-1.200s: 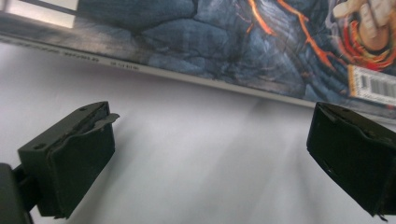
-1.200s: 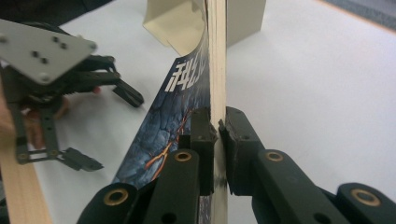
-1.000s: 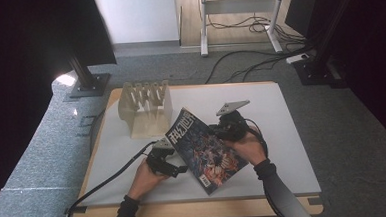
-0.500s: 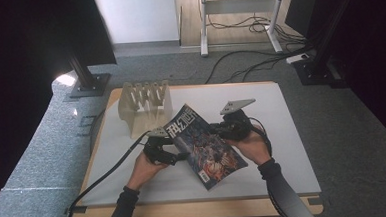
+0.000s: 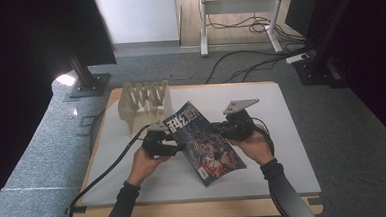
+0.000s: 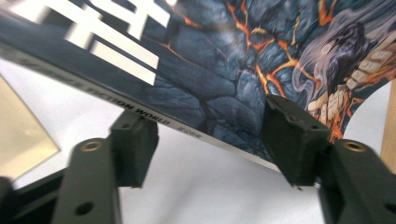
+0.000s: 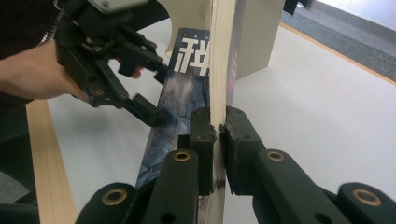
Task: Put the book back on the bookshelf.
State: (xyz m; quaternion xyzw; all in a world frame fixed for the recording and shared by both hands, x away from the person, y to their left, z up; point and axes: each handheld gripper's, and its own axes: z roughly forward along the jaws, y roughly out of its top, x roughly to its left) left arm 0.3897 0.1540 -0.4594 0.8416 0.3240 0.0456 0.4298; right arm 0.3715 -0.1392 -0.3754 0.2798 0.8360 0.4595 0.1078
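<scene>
A magazine with a dark lava-pattern cover and white characters is held tilted above the white table. My right gripper is shut on its right edge; in the right gripper view the pads pinch the page block. My left gripper is at the spine side. Its jaws have just been closing and straddle the spine, one under it and one over the cover, with a gap still showing. The right gripper view has that left gripper beside the cover.
A pale wooden slotted rack stands at the table's back left, just behind the magazine. Cables trail from both grippers toward the table's front edge. Grey carpet, stand bases and floor cables lie beyond the table.
My left hand has risen and moved in to the magazine's spine edge, and its jaws have narrowed around it. The magazine has shifted slightly away from the front edge. The right gripper keeps its grip.
</scene>
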